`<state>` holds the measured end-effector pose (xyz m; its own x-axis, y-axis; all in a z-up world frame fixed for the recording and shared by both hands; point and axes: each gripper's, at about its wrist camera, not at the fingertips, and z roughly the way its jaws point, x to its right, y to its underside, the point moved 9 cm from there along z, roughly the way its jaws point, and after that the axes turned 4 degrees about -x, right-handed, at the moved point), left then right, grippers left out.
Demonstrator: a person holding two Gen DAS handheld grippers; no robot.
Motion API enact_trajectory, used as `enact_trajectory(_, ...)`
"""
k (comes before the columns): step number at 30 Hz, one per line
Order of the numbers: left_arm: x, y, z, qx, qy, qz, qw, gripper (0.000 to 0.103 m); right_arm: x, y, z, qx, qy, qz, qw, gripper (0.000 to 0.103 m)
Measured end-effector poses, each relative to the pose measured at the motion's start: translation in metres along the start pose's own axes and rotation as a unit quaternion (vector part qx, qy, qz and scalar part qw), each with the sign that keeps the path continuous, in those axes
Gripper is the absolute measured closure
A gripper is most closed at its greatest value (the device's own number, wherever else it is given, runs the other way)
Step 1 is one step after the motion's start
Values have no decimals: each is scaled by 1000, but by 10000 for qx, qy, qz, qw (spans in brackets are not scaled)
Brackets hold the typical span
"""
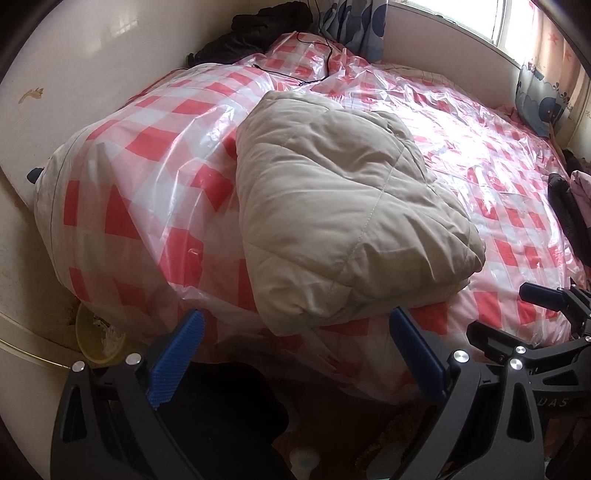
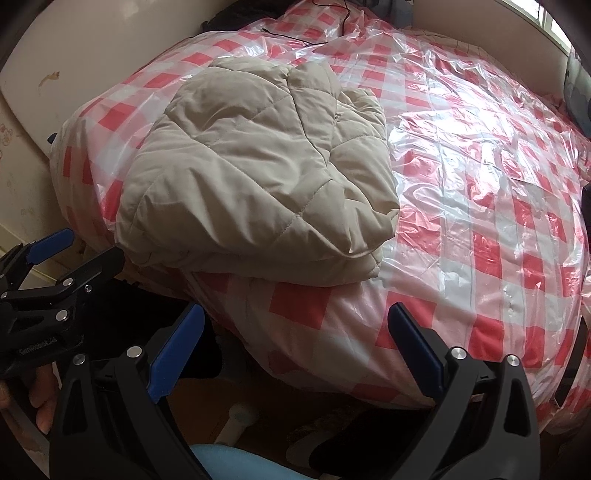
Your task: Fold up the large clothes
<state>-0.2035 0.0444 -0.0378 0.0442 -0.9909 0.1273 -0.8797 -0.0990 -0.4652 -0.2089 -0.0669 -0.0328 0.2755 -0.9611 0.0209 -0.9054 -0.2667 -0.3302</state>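
Beige quilted coat (image 1: 343,206): one item, folded into a thick puffy bundle, lying on the bed's red-and-white checked plastic sheet (image 1: 498,192) near the bed's front edge, its lower fold reaching that edge. Left gripper (image 1: 295,343): mine, blue-padded fingers (image 1: 177,358) spread wide, holding nothing, hanging just off the bed edge below the coat and clear of it. Right gripper (image 2: 295,339): mine, fingers (image 2: 417,354) likewise spread wide and empty, off the bed edge, to the right of the coat's front corner, not touching it. Hand (image 2: 33,398): seen in the right wrist view behind the left gripper's frame, to the left of the coat. Black cable (image 1: 314,70): thin, trailing over the sheet beyond the coat. Dark clothing (image 1: 255,33): heaped at the far end of the bed, well apart from the coat. Yellow bowl (image 1: 98,339): on the floor, below the bed's left corner. Window (image 1: 476,18): bright, beyond the bed's far right side.
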Motion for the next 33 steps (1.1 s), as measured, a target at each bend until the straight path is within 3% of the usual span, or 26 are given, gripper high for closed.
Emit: enact_trajectory(33, 5, 3, 8, -258, -63, 27, 9996, 7, 9, 7, 12, -259, 244, -177, 9992, 7)
